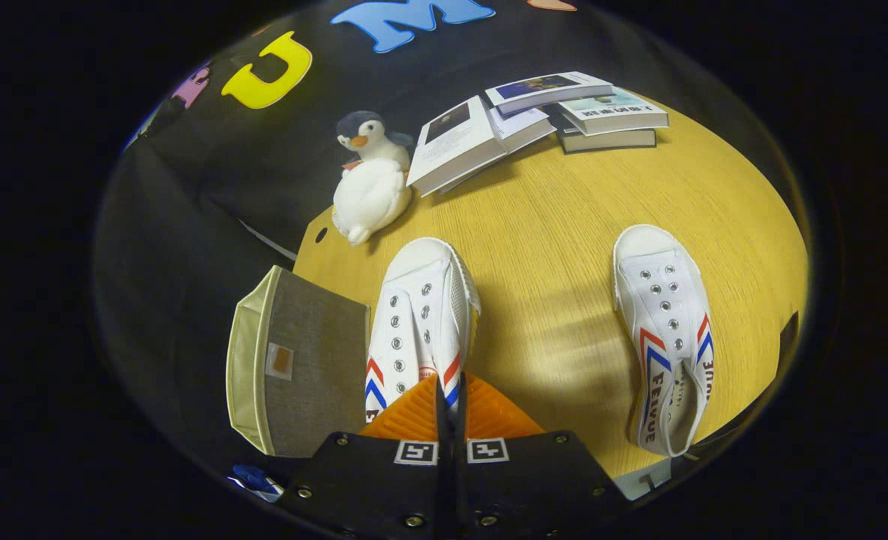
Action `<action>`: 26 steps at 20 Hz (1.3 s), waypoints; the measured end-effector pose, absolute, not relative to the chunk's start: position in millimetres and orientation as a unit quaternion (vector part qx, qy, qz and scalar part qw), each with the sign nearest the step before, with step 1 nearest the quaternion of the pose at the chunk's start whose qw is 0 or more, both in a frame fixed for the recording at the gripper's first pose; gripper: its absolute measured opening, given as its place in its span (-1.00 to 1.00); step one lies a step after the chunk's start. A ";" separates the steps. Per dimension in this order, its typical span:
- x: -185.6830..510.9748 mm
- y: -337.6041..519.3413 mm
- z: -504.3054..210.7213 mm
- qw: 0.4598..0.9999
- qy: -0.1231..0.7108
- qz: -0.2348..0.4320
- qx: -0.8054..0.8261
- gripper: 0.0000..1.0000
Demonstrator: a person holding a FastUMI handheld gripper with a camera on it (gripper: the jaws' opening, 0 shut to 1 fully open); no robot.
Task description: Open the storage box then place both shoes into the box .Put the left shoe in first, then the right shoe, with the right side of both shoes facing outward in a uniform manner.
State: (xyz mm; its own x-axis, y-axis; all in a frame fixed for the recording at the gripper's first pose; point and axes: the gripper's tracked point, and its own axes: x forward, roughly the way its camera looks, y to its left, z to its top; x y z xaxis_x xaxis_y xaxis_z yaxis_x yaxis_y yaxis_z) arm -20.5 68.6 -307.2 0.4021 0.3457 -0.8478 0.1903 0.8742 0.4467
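Observation:
My gripper (450, 391) is shut, its two fingers pressed close together on the heel end of a white canvas shoe (420, 315) with red and blue stripes. That shoe points away from me, and its toe reaches over the wooden table's (556, 225) left part. Its heel is hidden behind the fingers. A second matching white shoe (665, 337) lies on the table to the right, toe pointing away, its opening toward me. The grey fabric storage box (316, 367) sits just left of the held shoe, off the table's left edge, with a beige panel (245, 367) along its left side.
A plush penguin (371, 184) sits at the table's far left corner. Several books (534, 120) lie spread and stacked along the far edge. Black cloth hangs behind and to the left of the table. A dark edge borders the table near the right shoe.

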 end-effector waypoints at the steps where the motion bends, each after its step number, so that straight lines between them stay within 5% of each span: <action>1: -17.7 71.9 -299.0 0.802 0.544 0.052 0.244 -1.00; 12: 15.3 146.4 -230.6 0.809 0.521 0.106 0.250 -1.00; 26: 20.2 264.3 -229.9 0.789 0.538 0.155 0.253 -1.00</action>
State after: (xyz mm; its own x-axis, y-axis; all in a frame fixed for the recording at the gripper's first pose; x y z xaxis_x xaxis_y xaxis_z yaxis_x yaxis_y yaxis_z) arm 20.2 264.3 -229.9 0.3738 0.5168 -0.7702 0.0279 0.8237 0.5663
